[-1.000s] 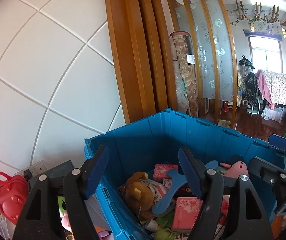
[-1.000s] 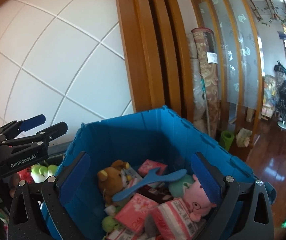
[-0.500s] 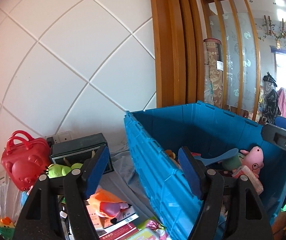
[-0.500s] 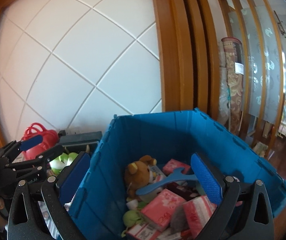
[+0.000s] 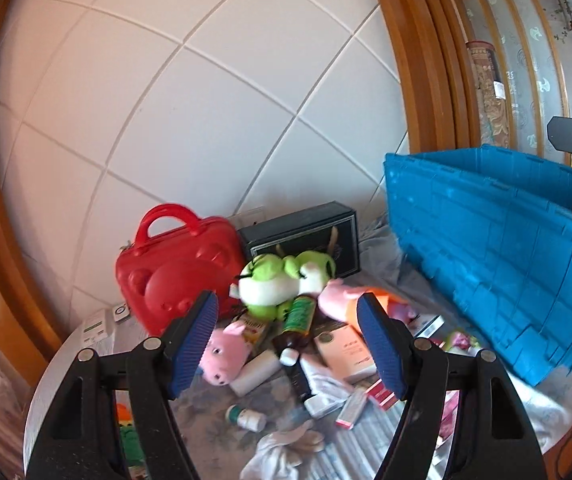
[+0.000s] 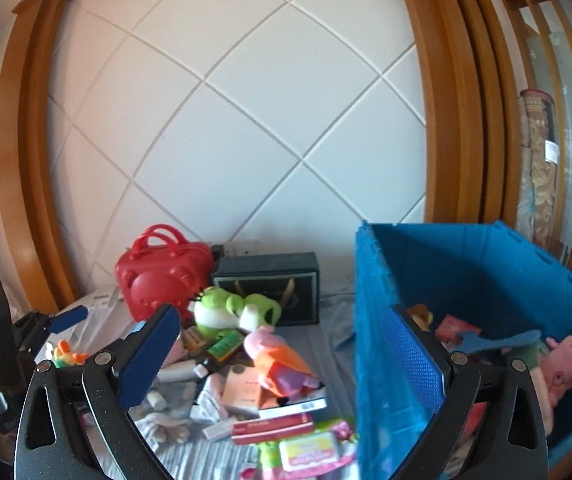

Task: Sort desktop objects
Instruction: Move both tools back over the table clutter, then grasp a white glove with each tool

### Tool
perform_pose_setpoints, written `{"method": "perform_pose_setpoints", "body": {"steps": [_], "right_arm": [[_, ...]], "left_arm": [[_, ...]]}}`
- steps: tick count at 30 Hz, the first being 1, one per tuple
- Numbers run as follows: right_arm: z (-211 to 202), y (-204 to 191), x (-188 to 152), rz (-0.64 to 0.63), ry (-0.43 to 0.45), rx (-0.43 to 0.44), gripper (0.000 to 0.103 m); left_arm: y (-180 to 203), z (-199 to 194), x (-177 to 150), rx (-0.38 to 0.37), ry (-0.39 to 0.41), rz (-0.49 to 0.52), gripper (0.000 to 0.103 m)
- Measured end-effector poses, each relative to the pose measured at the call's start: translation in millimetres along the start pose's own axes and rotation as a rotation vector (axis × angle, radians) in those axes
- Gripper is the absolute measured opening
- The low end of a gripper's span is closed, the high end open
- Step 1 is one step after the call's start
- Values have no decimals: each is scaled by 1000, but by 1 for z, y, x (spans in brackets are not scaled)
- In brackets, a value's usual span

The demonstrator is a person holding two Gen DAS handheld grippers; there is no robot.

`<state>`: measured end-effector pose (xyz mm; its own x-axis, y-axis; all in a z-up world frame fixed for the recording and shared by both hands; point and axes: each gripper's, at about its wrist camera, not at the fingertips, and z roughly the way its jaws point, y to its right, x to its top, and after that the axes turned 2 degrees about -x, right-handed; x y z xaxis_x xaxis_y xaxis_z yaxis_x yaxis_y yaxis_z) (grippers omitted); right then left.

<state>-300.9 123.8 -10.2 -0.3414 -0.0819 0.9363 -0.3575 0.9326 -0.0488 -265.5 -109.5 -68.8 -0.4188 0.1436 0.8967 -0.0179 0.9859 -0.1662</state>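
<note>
A heap of small things lies on the cloth-covered table: a green frog plush (image 5: 282, 280) (image 6: 230, 310), a pink pig plush (image 5: 222, 354), a brown bottle with a green label (image 5: 298, 322), a pink and orange plush (image 6: 278, 360), several boxes and packets. My left gripper (image 5: 286, 340) is open above the heap, nothing between its fingers. It shows at the left edge of the right wrist view (image 6: 52, 322). My right gripper (image 6: 282, 352) is open and empty, straddling the near left wall of the blue crate (image 6: 374, 320) (image 5: 498, 248), which holds a blue scoop (image 6: 498, 342), a pig plush (image 6: 562, 364) and packets.
A red toy case (image 5: 170, 272) (image 6: 158, 276) and a dark box (image 5: 306, 236) (image 6: 270, 284) stand at the back against the white tiled wall. Wooden frames rise on both sides. The table edge curves at the lower left.
Both grippers have swung left from over the crate to the table. The left view now faces the heap of toys; the crate has slid to the right in both views. Jaws unchanged.
</note>
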Motion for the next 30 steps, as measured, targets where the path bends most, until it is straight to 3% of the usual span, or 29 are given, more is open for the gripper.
{"method": "perform_pose_setpoints", "body": {"steps": [8,20,21,24,29,30], "right_arm": [[64,-58,-79,22,-208,109,103],[200,-100,-157,-128,-483,249,102],[213,-103,-162,-139,-506,261,100],[259,-112,-180,-148,-611,311,64],[308,-127,-204,-207,-710,346,60],[313,-128,-207,-219,-720,346,53]], "left_arm": [[-51,19,-84,31,-121,-12,72],[-52,87,-180,-1,-303,-129,71],[-51,93,-185,-7,-312,-138,71],[-50,111,-196,-19,-355,-147,71],[-46,130,-204,-62,-384,-155,71],[-45,134,-206,-71,-396,-155,71]]}}
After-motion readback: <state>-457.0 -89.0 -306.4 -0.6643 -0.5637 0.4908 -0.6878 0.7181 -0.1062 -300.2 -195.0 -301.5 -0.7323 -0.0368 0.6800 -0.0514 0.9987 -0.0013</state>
